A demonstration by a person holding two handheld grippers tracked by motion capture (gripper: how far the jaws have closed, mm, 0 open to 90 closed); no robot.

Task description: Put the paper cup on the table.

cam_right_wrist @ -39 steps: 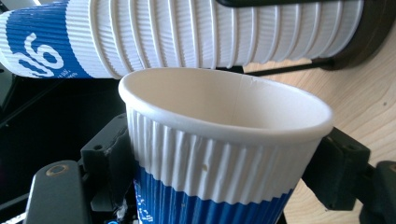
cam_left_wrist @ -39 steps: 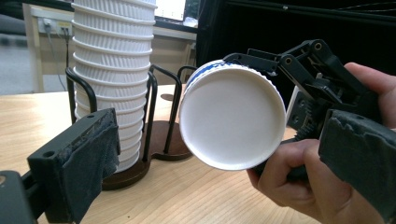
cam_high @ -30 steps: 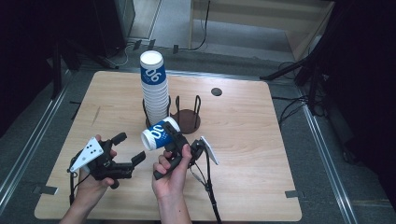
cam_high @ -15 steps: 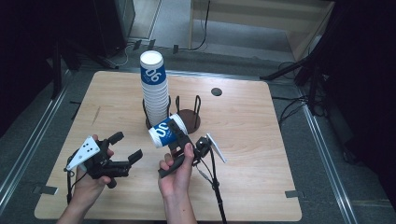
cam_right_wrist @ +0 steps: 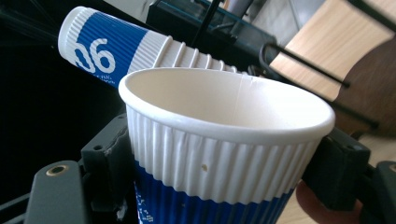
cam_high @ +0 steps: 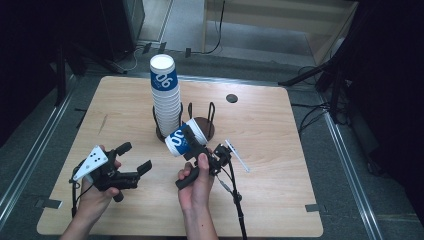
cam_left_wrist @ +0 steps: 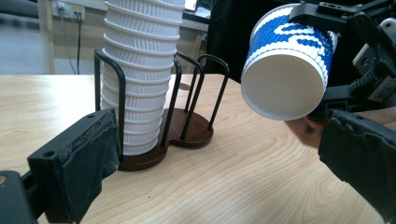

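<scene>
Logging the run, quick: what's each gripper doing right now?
Left gripper: open, holding nothing.
Right gripper: shut on the paper cup, tilted above the table.

- A paper cup (cam_high: pixel 181 138) with a ribbed wall, a blue band with white print and a white rim; its inside is white and bare.
- It is clamped by its side and held off the table, tipped over; in the high view its base faces the lower left.
- It hangs just in front of the cup stack (cam_high: pixel 165 97), beside the lower cups and at the near edge of the dark wire holder (cam_high: pixel 200 125) that the stack stands in.
</scene>
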